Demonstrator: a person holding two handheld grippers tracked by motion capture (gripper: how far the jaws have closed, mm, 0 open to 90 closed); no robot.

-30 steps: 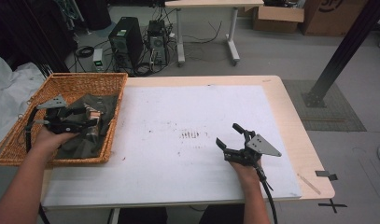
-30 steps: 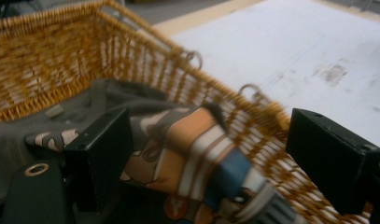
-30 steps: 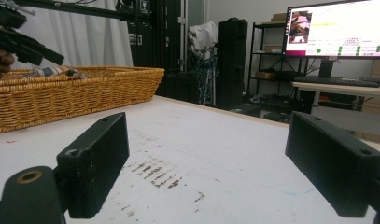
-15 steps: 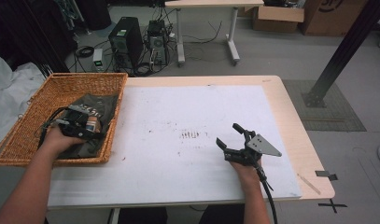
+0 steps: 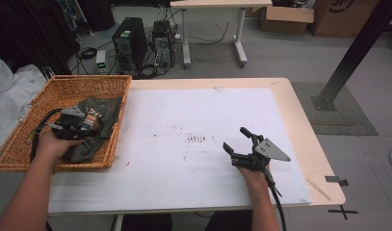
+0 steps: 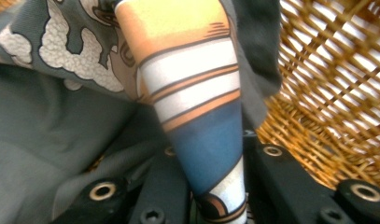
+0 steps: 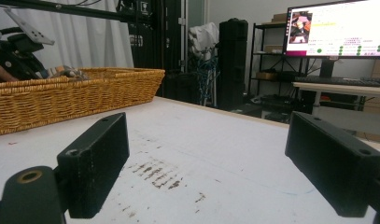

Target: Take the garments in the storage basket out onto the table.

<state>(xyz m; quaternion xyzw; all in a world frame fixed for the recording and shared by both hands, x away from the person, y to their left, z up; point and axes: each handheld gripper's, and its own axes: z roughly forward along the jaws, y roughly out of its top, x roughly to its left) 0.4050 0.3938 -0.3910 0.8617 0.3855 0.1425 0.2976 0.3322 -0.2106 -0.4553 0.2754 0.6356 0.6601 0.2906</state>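
Observation:
A woven wicker basket [image 5: 20, 144] stands at the table's left edge with a dark grey printed garment [image 5: 104, 108] lying in it. My left gripper [image 5: 90, 124] reaches into the basket. Its jaws have just been closing and now pinch a fold of the garment [image 6: 197, 93], which carries orange, white and blue stripes, against the basket wall [image 6: 327, 93]. Low over the white table top [image 5: 184, 115], at the front right, my right gripper [image 5: 235, 138] stands open. Nothing lies between its pads [image 7: 96, 163].
The basket's side [image 7: 61, 100] rises at the left of the right gripper view. A dark smudge [image 5: 197, 139] marks the table's middle. Computer towers [image 5: 128, 41] and another table stand on the floor beyond the far edge. A lit monitor [image 7: 337, 28] sits to the right.
The left hand moved deeper into the basket toward the garment, and its jaws went from wide open to closed on a fold of fabric. The right hand kept still.

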